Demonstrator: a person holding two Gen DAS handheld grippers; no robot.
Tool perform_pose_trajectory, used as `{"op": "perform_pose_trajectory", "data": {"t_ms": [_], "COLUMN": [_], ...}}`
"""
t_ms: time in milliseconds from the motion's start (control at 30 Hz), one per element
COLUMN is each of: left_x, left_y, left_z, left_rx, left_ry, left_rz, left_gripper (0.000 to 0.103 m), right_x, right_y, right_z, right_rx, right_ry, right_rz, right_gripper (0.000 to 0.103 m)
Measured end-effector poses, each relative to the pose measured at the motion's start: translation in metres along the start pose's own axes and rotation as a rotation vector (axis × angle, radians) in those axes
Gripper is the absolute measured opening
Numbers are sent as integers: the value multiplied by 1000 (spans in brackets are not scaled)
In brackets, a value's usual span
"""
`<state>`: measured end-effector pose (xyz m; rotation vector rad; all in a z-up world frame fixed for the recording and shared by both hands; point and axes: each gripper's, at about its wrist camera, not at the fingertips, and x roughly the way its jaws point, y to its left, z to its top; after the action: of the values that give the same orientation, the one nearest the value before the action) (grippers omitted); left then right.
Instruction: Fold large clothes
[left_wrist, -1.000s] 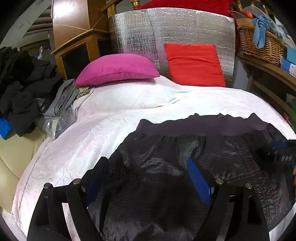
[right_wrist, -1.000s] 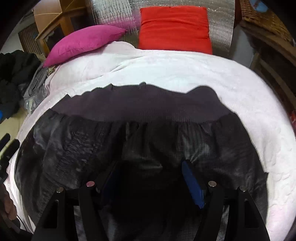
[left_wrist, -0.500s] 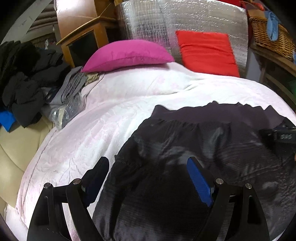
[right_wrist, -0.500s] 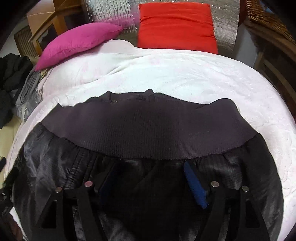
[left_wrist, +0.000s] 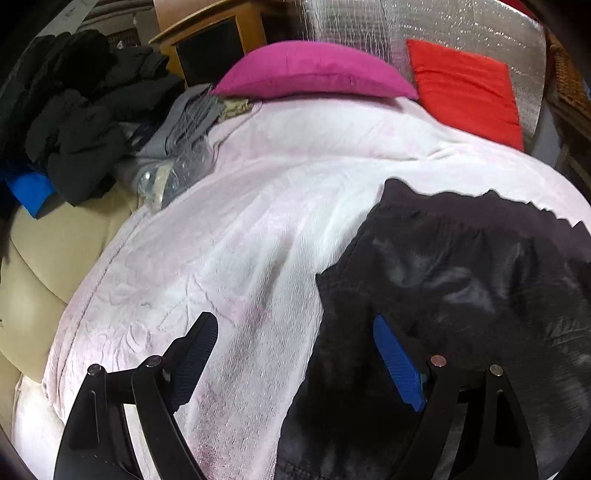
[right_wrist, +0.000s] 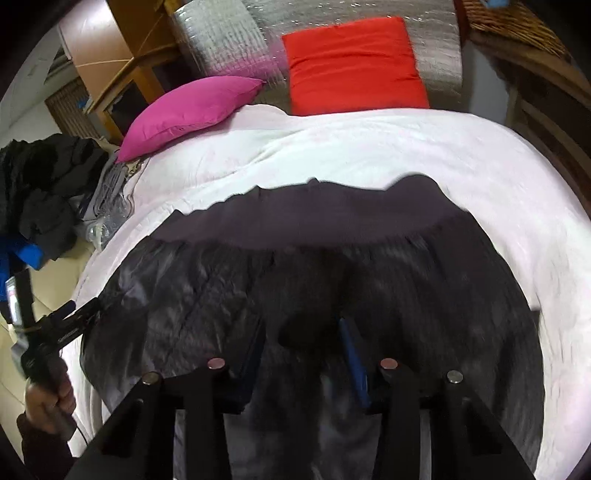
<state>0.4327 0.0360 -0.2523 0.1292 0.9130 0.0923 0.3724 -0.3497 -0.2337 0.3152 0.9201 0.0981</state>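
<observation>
A large black quilted jacket (right_wrist: 303, 295) with a ribbed dark hem band (right_wrist: 314, 221) lies spread on the white blanket (right_wrist: 369, 155). It also shows in the left wrist view (left_wrist: 461, 295), at the right. My left gripper (left_wrist: 295, 354) is open and empty, over the jacket's left edge and the blanket. My right gripper (right_wrist: 303, 350) is half closed over the jacket's middle; a fold of dark fabric sits between its fingers, and whether they pinch it is unclear. The left gripper also shows in the right wrist view (right_wrist: 62, 328), at the jacket's left edge.
A magenta pillow (left_wrist: 314, 70) and a red cushion (left_wrist: 465, 88) lean on a silver padded headboard (left_wrist: 369, 22). A heap of dark clothes (left_wrist: 77, 110) and grey garments (left_wrist: 184, 122) lies left of the blanket. A wicker basket (right_wrist: 513, 22) stands at the back right.
My left gripper has swung left, from over the jacket to its left edge. My right gripper's fingers have closed in and the view has pulled back from the hem band.
</observation>
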Motion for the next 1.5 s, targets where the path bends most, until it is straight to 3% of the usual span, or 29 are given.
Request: {"op": "perform_pose_trajectory", "data": {"t_ms": [200, 333, 500, 667, 833, 867, 933, 1000, 1167, 1267, 1500], "left_x": [19, 27, -4, -50, -47, -46, -49, -51, -42, -37, -38], "left_y": [-13, -21, -21, -27, -43, -42, -43, -43, -43, -47, -54], "left_z": [-5, -4, -1, -12, -29, -31, -36, -37, -44, -47, -52], "left_rx": [28, 35, 13, 60, 115, 115, 119, 131, 149, 171, 184], "left_ry": [26, 37, 27, -61, -3, 2, -8, -19, 19, 29, 27], "left_rz": [1, 29, -10, -79, -109, -115, -122, -120, -118, -116, -102], "left_gripper": [86, 86, 84, 85, 85, 85, 85, 85, 85, 85, 85], "right_x": [1, 13, -18, -69, -93, -100, -114, -123, -106, -87, -45], "right_y": [-21, -23, -30, -38, -61, -72, -96, -113, -151, -161, -162], "right_z": [-20, -26, -30, -54, -84, -91, -100, -106, -125, -137, -138], "right_rx": [47, 2, 49, 38, 105, 154, 258, 344, 550, 668, 847], "right_ry": [33, 39, -1, -98, -106, -114, -147, -178, -87, -17, -51], "right_rz": [-15, -13, 26, -73, -175, -164, -122, -87, 26, 181, 269], "right_gripper": [42, 42, 44, 48, 48, 49, 66, 75, 75, 75, 76]}}
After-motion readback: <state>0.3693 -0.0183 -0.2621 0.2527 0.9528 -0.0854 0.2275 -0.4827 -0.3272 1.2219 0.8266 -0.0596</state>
